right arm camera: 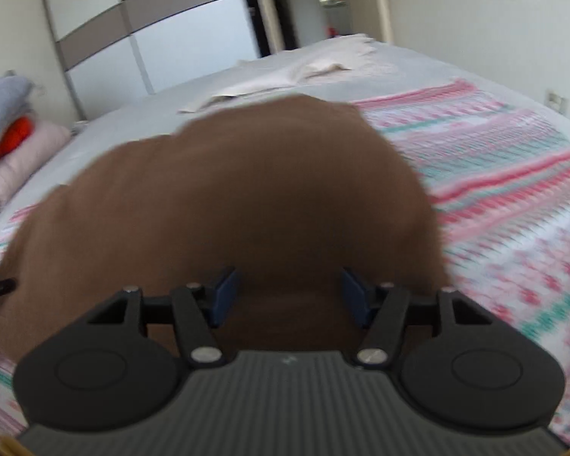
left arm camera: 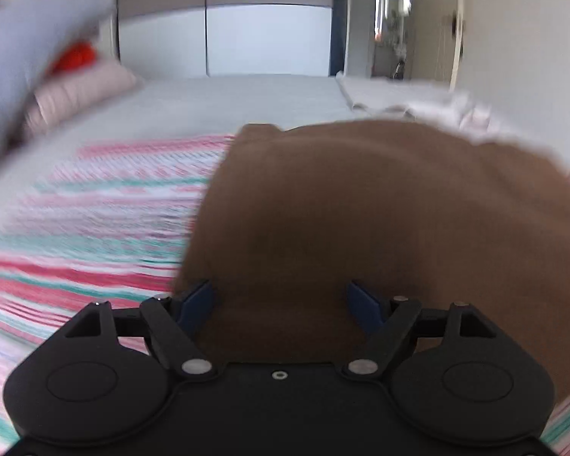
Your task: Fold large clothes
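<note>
Left wrist view: the left hand-held gripper (left arm camera: 281,304) points forward and down over a brown garment (left arm camera: 380,220) that lies spread on the bed (left arm camera: 228,98). Its two blue fingers (left arm camera: 197,302) stand well apart, and brown cloth shows in the wide gap between them; the pads do not press on it. The garment begins directly under and ahead of the fingers and stretches away toward the upper right of this view, with one squared corner at its far left end. It rests on a blanket (left arm camera: 95,205) striped in pink, white and teal, which shows to the left of the garment. Beyond lies plain pale sheet, with a whitish cloth (left arm camera: 399,95) crumpled at the far right and a pink pillow (left arm camera: 79,95) at the far left. A white wardrobe (left arm camera: 224,30) with a grey band stands behind the bed. The picture is blurred.

Right wrist view: the right hand-held gripper (right arm camera: 288,296) likewise hangs over the same brown garment (right arm camera: 228,197), jaws apart, its blue fingers (right arm camera: 224,294) flanking cloth without clamping it. Here the garment fills the middle and left of the frame, starting just below the fingertips and ending in a rounded far edge. The striped blanket (right arm camera: 505,190) shows to its right, the whitish cloth (right arm camera: 315,68) farther off, the pink pillow (right arm camera: 30,155) at the left edge.
</note>
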`<state>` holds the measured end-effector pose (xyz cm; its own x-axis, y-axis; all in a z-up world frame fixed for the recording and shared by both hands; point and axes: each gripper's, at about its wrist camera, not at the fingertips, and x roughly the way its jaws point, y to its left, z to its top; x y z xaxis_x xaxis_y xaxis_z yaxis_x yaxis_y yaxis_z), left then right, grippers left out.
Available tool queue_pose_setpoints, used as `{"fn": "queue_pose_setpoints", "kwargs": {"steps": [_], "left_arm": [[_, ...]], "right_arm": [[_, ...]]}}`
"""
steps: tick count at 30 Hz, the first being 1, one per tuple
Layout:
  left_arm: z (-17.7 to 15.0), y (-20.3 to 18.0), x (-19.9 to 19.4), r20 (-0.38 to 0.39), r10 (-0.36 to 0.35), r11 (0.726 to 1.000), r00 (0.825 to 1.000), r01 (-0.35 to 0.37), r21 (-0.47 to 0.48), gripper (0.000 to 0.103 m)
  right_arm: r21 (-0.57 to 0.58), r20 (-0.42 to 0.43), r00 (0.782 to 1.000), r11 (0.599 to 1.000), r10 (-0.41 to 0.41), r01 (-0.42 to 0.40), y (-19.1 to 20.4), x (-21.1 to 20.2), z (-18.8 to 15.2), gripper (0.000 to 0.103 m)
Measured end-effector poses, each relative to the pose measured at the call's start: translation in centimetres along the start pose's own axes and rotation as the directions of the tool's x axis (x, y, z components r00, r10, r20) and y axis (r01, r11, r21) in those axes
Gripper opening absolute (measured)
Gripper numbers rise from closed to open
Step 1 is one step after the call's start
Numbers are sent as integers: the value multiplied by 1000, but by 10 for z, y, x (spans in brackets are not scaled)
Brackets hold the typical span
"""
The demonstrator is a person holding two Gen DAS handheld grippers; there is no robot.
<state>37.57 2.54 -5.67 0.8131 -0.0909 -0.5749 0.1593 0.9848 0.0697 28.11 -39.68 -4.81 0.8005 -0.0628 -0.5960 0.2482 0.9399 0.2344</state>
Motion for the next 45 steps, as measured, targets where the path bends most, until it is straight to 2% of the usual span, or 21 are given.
{"fn": "queue_pose_setpoints", "kwargs": {"steps": [1,3,5,7,8,9,11,12,14,17,20,22,25,26,27,29,31,34,37,40,45], "left_arm": [[1,1,-6,-7,43,999,999,-43,14,78],[3,14,-14,-50,109,993,993,-112,-48,77],[4,34,-29,-82,58,977,995,-73,-199,76],[2,45,-47,-76,-2,952,997,-22,-307,76],[1,47,-56,-74,-15,940,997,-11,-341,79],[-1,49,-63,-75,-13,929,997,-16,-370,88],[-10,56,-77,-48,-7,891,999,-16,-454,96],[-19,61,-81,-30,-26,862,999,7,-508,96],[-33,76,-77,-15,-102,789,995,71,-610,96],[-52,98,-66,18,-192,654,981,142,-743,95],[-67,108,-50,57,-263,526,963,193,-829,93],[-72,107,-38,78,-303,481,950,223,-848,85],[-70,100,-28,109,-330,463,938,262,-847,69],[-70,97,-22,112,-347,448,931,269,-852,61],[-70,91,-16,113,-355,451,928,276,-849,51],[-70,83,-9,91,-321,511,943,254,-821,42],[-68,76,-7,100,-301,531,948,254,-809,42],[-64,69,-6,99,-276,559,956,243,-793,39],[-59,59,0,95,-250,582,964,228,-780,37],[-57,55,3,94,-241,584,966,221,-781,37],[-60,56,12,96,-242,581,965,224,-782,37]], "right_arm": [[5,4,1000,1000,-29,29,-6,-4,-2,45],[50,9,1000,999,-18,17,-14,-17,-1,46],[78,22,1000,997,-10,9,-14,-33,1,53],[118,53,999,993,10,-16,-14,-51,1,70],[144,66,998,989,22,-32,-15,-60,0,72],[169,71,997,985,32,-44,-16,-67,1,76],[244,63,998,969,12,-27,-23,-78,0,85],[288,53,999,958,-8,-7,-28,-82,-3,90],[370,28,999,929,-25,13,-40,-86,-13,92],[461,-43,999,887,5,15,-57,-72,-23,91],[571,-72,992,820,103,-44,-71,-58,-31,90],[646,-75,981,758,181,-91,-79,-46,-35,88],[738,-33,970,661,239,-138,-88,-33,-42,79],[765,-6,971,626,241,-151,-92,-32,-44,78],[789,22,970,591,243,-166,-97,-31,-46,75],[829,53,969,530,241,-177,-106,-34,-48,74],[843,90,969,500,232,-198,-115,-39,-49,74],[821,124,980,539,157,-190,-123,-51,-46,72],[779,57,988,613,142,-133,-120,-47,-39,72],[731,-20,986,676,163,-97,-108,-38,-38,66],[604,-20,998,796,59,-34,-81,-40,-29,64]]}}
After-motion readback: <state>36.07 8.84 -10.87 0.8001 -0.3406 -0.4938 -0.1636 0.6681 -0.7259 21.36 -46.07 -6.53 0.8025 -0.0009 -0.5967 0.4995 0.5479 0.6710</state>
